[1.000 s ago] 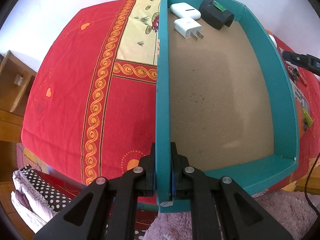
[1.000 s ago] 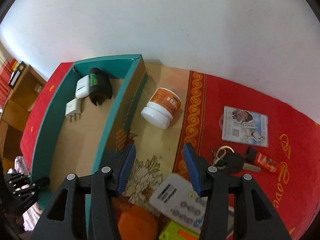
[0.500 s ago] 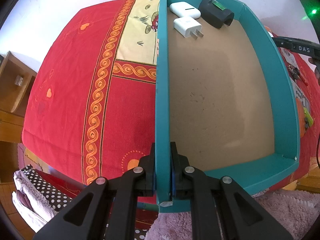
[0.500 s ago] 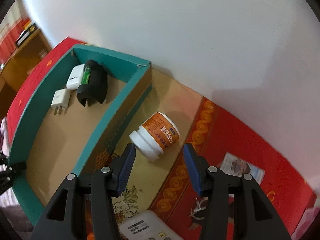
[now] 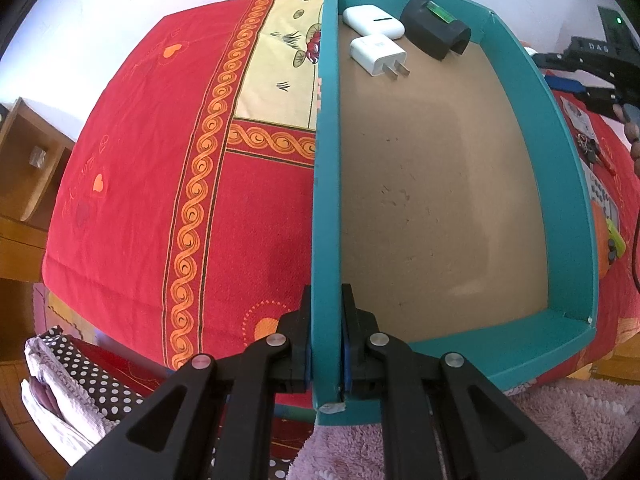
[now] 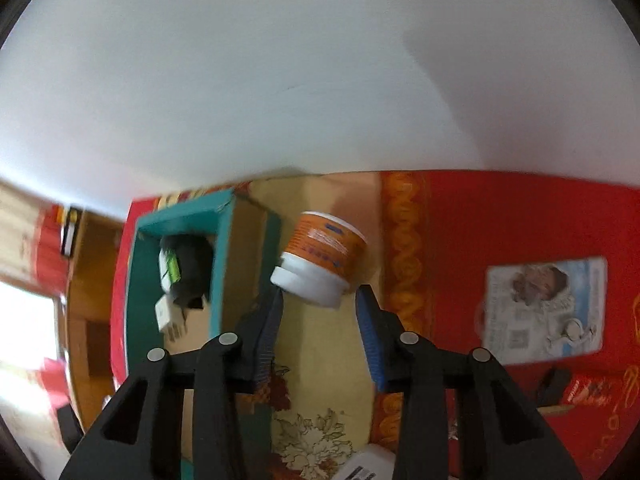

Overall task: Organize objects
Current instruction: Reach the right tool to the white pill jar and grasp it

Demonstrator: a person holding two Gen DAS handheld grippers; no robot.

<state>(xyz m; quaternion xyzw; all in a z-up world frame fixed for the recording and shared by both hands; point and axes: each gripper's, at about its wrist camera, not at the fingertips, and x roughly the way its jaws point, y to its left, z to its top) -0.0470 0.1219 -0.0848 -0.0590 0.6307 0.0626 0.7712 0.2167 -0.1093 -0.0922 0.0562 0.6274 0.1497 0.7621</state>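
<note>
Left gripper [image 5: 326, 354], clenched on the teal cardboard tray's wall [image 5: 326, 200], steadies it; right gripper [image 6: 320, 336], jaws closing but apparently not yet gripping, approaches the tipped orange-labelled white-capped jar [image 6: 320, 258] beside the tray's far corner.

Left claw [image 5: 326, 354] clamped on near wall of teal box [image 5: 325, 184]. Inside, far end: white charger [image 5: 378, 55], white case [image 5: 373, 21], black holder [image 5: 436, 32]. Box sits on red cloth [image 5: 148, 184].

Blurred card [image 6: 544, 312] print; remote [image 6: 366, 466] cut off by bottom edge.

Left fingers [image 5: 308, 332] clamped, right fingers [image 6: 370, 332] closing.
</note>
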